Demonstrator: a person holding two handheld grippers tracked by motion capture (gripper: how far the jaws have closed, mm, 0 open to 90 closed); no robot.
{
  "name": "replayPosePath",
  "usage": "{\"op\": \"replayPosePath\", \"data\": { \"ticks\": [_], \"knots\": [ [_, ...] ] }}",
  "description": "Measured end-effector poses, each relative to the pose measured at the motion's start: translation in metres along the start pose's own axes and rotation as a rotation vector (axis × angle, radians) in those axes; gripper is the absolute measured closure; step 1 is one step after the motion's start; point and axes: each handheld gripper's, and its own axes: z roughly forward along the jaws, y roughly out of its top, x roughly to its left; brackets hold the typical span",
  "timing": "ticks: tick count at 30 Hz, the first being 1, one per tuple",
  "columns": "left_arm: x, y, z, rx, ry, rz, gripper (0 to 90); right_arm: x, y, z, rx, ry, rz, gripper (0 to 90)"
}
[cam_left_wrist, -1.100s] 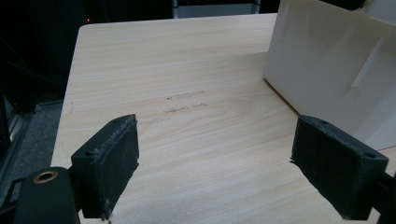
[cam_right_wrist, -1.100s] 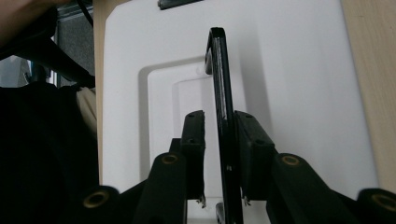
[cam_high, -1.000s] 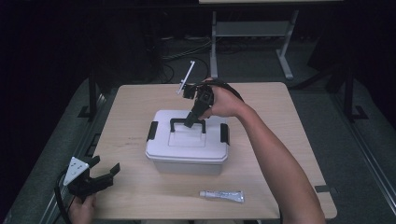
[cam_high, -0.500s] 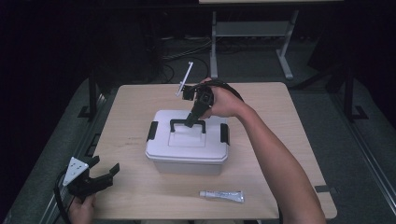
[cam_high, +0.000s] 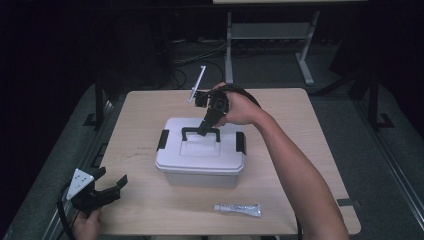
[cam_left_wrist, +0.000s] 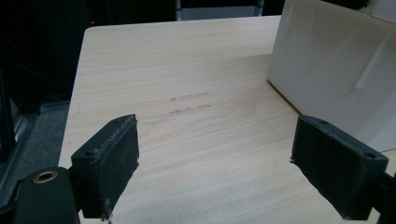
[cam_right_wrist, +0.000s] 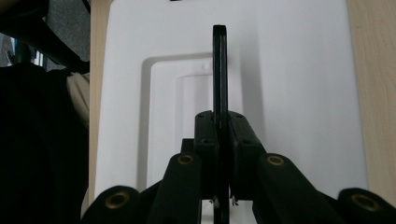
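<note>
The right gripper (cam_high: 204, 129) reaches down over the middle of the table, held by a hand (cam_high: 235, 107) whose forearm comes in from the near right. Its jaws have just been closing and are now clamped on the black handle (cam_high: 200, 132) of a white box (cam_high: 200, 160). In the right gripper view, the two pads (cam_right_wrist: 206, 135) press flat against either side of the thin handle (cam_right_wrist: 220, 70), which stands upright on edge above the lid (cam_right_wrist: 289, 93).

The box sits at the centre of the table (cam_high: 300, 115), lid on, with a black latch (cam_high: 162, 140) on its left end and another (cam_high: 241, 143) on its right end. A white bracket (cam_high: 196, 84) sticks up from the gripper's far side.

Near the box, towards the near right edge, a small white tube (cam_high: 238, 209) lies flat on the wood, well apart from the box.

The left gripper (cam_high: 107, 187) rests at the near left corner of the table, held by a hand (cam_high: 86, 226) at the bottom edge. Its jaws are wide apart with nothing between them. In the left gripper view, the two black pads (cam_left_wrist: 114, 158) frame bare wood (cam_left_wrist: 187, 93), and the box's pale side wall (cam_left_wrist: 336, 70) stands to the right.
</note>
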Motion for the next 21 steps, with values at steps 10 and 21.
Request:
{"op": "replayPosePath", "data": {
  "ticks": [10, 21],
  "knots": [
    [0.0, 0.0, 0.0, -0.002, 0.001, 0.0, 14.1, 0.002, 0.0, -0.004, -0.007, -0.009, -0.006, 83.6],
    [0.0, 0.0, 0.0, -0.002, 0.0, -0.003, 14.1, 0.005, -0.004, -0.017, -0.043, -0.025, -0.01, 83.9]
  ]
}}
